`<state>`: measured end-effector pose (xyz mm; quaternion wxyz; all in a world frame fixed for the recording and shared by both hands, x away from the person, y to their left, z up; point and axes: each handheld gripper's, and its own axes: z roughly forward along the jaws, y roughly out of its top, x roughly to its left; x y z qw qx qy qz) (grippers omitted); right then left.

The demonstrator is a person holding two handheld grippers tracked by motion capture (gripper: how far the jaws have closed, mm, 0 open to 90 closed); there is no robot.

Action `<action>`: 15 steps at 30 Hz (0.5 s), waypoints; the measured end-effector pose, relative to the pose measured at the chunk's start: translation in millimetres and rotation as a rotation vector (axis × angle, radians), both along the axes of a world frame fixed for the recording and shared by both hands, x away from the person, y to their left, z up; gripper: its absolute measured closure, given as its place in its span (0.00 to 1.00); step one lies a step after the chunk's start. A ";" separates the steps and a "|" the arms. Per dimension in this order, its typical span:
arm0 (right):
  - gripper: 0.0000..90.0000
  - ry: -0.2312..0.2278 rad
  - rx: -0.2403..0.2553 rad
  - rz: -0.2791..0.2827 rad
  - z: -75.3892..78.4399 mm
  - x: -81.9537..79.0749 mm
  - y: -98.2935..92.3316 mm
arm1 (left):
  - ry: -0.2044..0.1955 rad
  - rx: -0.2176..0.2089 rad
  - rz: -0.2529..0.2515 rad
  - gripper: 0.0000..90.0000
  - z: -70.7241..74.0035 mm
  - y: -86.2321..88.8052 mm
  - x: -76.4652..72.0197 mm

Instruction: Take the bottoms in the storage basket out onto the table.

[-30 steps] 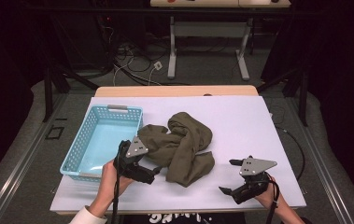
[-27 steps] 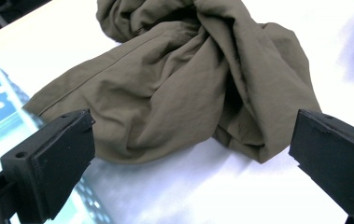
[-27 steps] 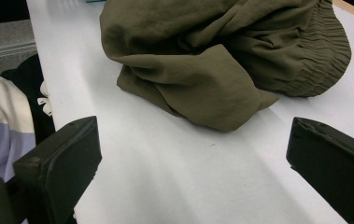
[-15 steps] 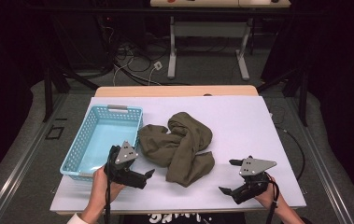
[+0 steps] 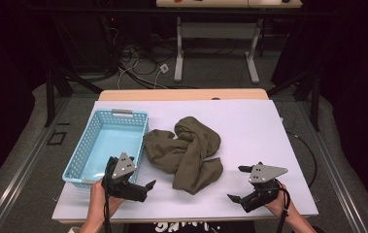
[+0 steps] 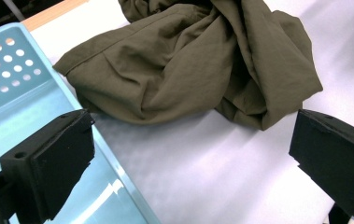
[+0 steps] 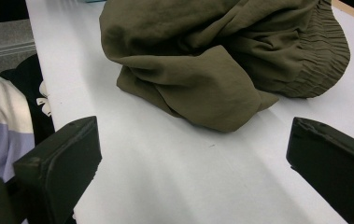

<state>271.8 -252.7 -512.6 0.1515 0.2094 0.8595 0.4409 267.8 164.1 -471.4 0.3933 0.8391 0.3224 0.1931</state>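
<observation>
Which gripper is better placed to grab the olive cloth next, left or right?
Probably left. The left gripper sits beside the blue basket, jaws open and aimed at the near edge of the olive cloth. The right gripper is open too, but stands farther off across bare table.

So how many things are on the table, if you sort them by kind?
Cloth: 1, olive green, crumpled
Basket: 1, light blue
Grippers: 2, the left gripper and the right gripper, both open
Total: 4
</observation>
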 end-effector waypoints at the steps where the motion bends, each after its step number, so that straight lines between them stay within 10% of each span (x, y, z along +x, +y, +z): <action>1: 0.03 0.000 0.000 0.000 0.0 0.0 0.0 | 0.000 -0.002 0.001 0.00 -0.2 1.1 -1.2; 15: 0.03 -0.002 -0.001 0.000 0.0 -0.3 0.4 | -0.016 -0.034 0.010 0.00 -4.6 12.9 -17.2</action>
